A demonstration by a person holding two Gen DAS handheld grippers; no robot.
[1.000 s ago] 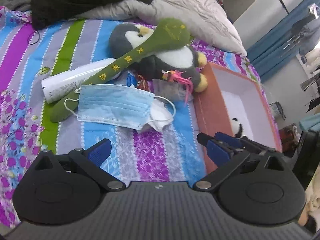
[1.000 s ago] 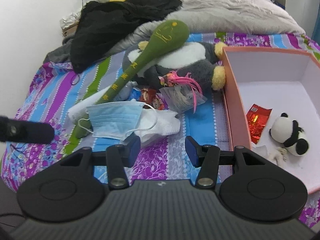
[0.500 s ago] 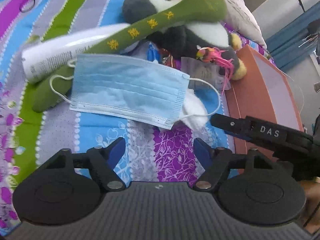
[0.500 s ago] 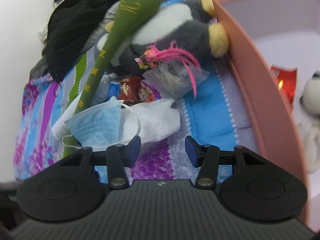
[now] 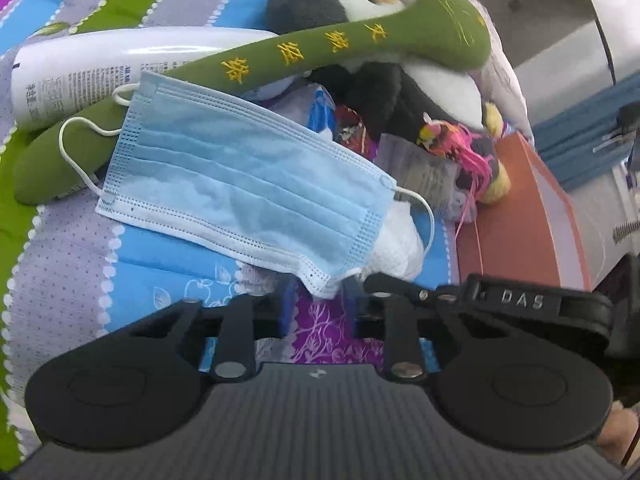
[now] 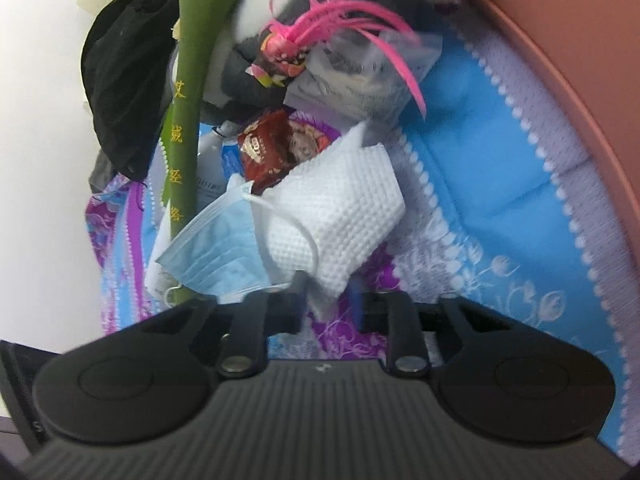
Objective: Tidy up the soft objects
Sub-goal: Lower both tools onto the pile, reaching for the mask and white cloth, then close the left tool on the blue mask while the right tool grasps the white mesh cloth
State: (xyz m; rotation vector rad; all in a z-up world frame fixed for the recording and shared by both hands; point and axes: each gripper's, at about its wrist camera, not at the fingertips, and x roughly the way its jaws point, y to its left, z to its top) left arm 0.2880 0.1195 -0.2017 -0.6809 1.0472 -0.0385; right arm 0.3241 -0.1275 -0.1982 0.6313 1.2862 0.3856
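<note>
The near corner of the blue mask [image 5: 244, 184] is caught between the just-narrowed jaws of the left gripper [image 5: 318, 300], its long axis running away up-left. The white cloth [image 6: 336, 216] is pinched at its near corner by the right gripper [image 6: 330, 308], also just closed, with the box wall [image 6: 560, 80] off to its right.

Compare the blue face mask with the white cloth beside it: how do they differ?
The face mask is pale blue, pleated, with white ear loops; the white cloth is plain white with a dimpled weave and no loops. The face mask lies spread out; the white cloth is folded. The face mask lies partly over the white cloth. Both are thin, soft items resting on the striped bedsheet.
</note>
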